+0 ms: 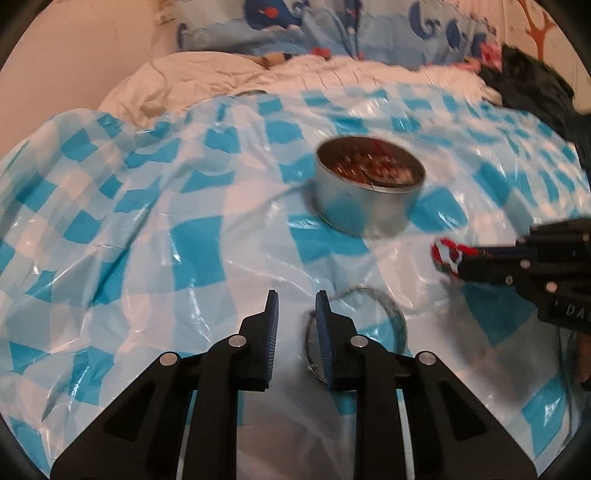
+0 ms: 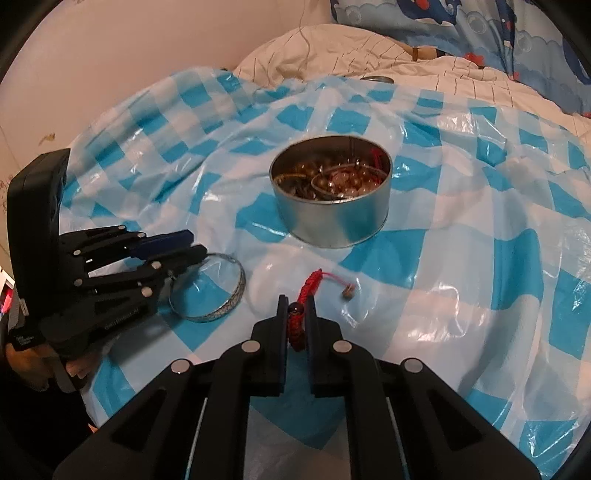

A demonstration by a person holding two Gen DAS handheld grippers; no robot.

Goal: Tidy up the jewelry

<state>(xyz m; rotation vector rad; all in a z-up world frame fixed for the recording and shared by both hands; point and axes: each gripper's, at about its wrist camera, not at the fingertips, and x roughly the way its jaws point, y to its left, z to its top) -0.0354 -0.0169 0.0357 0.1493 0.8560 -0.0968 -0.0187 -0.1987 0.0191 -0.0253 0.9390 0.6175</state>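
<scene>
Mid-collection: right gripper (image 2: 296,301) clamps the red cord bracelet (image 2: 300,317) near the round tin (image 2: 330,218) of beads, next likely a carry over its rim, while left gripper (image 1: 296,300) stands parted over the silver bangle (image 2: 208,288) on the checked sheet (image 2: 461,258).

The place was a home bedroom, and the work went on atop a bed. A cream quilt (image 2: 369,48) with thin grid lines lay rumpled across the far side, and behind it sat children's bedding (image 1: 295,22) printed with blue whales and bubbles. A plain pale wall (image 2: 129,48) stood close on one side. A blue-and-white checked plastic sheet (image 2: 480,240) was spread over the soft, uneven mattress as a makeshift surface. A dark heap (image 1: 528,81) at the far corner was possibly clothing, though blur made it hard to tell.
</scene>
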